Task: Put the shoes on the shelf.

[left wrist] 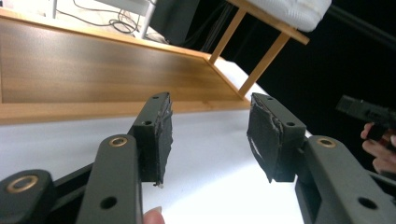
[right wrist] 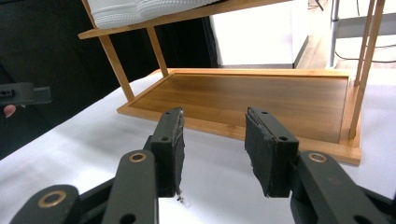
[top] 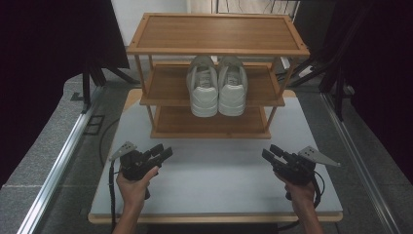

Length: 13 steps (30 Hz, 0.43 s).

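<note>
Nearest the person, the left claw (top: pixel 164 152) and the right claw (top: pixel 269 152) hover low over the white desk (top: pixel 214 175), well apart, each held in one hand. Both have their jaws spread with nothing between the pads. Beyond them stands a wooden shoe rack (top: pixel 216 48) at the desk's far side. A pair of white sneakers (top: pixel 216 87) sits on its middle shelf, heels facing the person.

Black two-jaw left tool (top: pixel 163 151), brass pivots, grey plates, black cables
</note>
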Available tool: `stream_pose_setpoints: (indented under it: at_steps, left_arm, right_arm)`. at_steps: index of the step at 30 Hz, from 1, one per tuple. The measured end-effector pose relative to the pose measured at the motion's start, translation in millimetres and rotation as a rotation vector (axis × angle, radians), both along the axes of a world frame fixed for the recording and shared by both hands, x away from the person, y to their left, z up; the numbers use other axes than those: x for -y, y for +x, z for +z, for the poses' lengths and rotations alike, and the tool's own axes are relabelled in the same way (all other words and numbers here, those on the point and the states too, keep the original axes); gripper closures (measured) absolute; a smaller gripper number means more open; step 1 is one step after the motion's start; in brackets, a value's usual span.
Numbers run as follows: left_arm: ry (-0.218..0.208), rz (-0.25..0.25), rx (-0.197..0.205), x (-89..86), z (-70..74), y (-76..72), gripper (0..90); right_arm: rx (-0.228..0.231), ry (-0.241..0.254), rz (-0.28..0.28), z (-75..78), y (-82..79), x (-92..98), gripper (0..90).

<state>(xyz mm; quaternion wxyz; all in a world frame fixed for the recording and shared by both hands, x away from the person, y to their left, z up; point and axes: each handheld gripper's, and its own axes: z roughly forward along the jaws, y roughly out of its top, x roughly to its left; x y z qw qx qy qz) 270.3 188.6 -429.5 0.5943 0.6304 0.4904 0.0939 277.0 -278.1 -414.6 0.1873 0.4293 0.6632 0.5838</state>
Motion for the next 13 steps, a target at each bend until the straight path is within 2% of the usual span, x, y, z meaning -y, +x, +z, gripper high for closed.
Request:
stream_pose_setpoints:
  at_steps: [5, 7, 10, 13]
  left_arm:
    - [0.005, -0.002, 0.004, -0.6, -0.8, -2.4, 49.9]
    - [0.007, 0.0, 0.008, -1.1, -0.1, -3.0, 49.7]
    - [0.009, -0.002, 0.01, -2.6, 0.3, -3.6, 48.4]
    - [0.024, 0.008, 0.005, -4.9, -1.4, -3.0, 47.1]
  right_arm:
    - [-0.003, -0.005, -0.005, -4.5, -0.9, 2.6, 56.2]
    - [0.01, 0.004, -0.001, -3.7, -1.5, 2.5, 55.0]
    - [0.024, -0.006, -0.008, -1.8, -3.0, 1.9, 48.5]
    - [0.016, -0.031, -0.038, -3.2, -1.3, 5.5, 42.9]
